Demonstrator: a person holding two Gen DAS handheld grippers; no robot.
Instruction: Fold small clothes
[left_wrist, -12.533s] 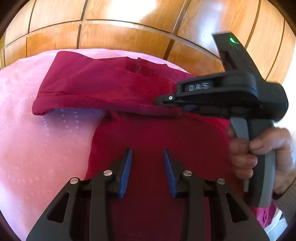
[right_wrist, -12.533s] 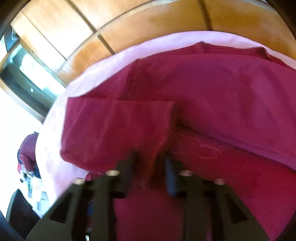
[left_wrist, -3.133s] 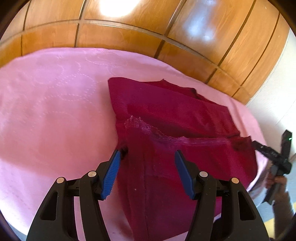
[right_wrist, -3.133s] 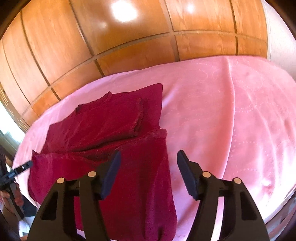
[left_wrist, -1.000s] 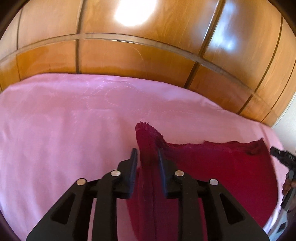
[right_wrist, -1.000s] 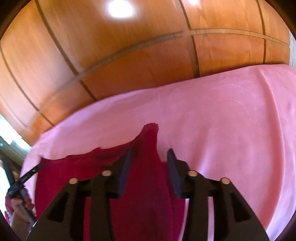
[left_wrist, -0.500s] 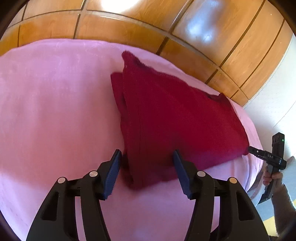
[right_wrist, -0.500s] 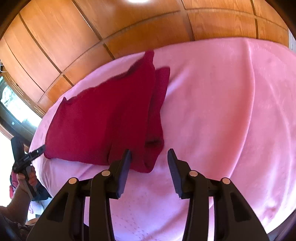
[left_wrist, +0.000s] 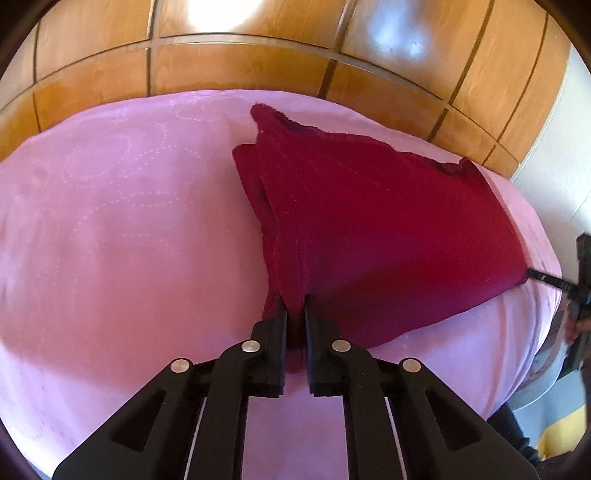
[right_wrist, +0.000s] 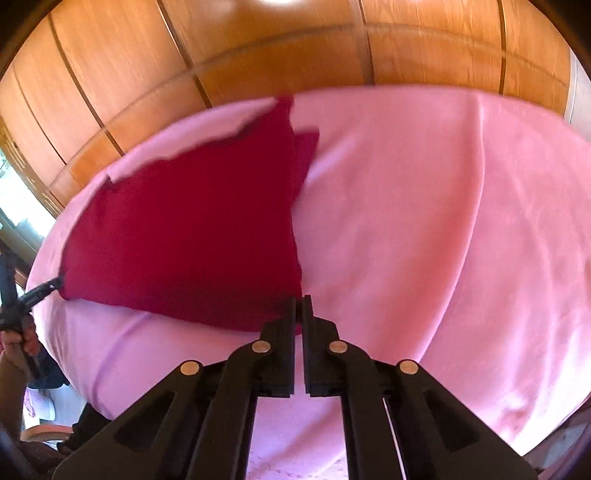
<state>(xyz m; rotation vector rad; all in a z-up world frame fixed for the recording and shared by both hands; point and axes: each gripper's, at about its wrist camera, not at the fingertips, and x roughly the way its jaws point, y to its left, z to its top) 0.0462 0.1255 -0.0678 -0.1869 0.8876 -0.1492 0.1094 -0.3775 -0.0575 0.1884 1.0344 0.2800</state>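
Observation:
A dark red garment (left_wrist: 369, 221) lies folded flat on the pink bed cover (left_wrist: 110, 240). In the left wrist view my left gripper (left_wrist: 294, 306) is shut on its near left corner, with red cloth pinched between the fingers. The right gripper's tip (left_wrist: 532, 275) meets the near right corner at the picture's right edge. In the right wrist view the garment (right_wrist: 192, 229) spreads to the left, and my right gripper (right_wrist: 300, 302) is shut on that near right corner. The left gripper (right_wrist: 51, 286) grips the opposite corner at far left.
Wooden wall panels (left_wrist: 240, 66) run behind the bed. The pink cover (right_wrist: 443, 221) stretches wide to the garment's right and left. A hand (right_wrist: 22, 332) and sleeve hold the left gripper at the bed's edge, with floor clutter below.
Half a second ago both grippers stood open over the folded garment. Both have since shut on its near corners. A second ago they held the cloth raised.

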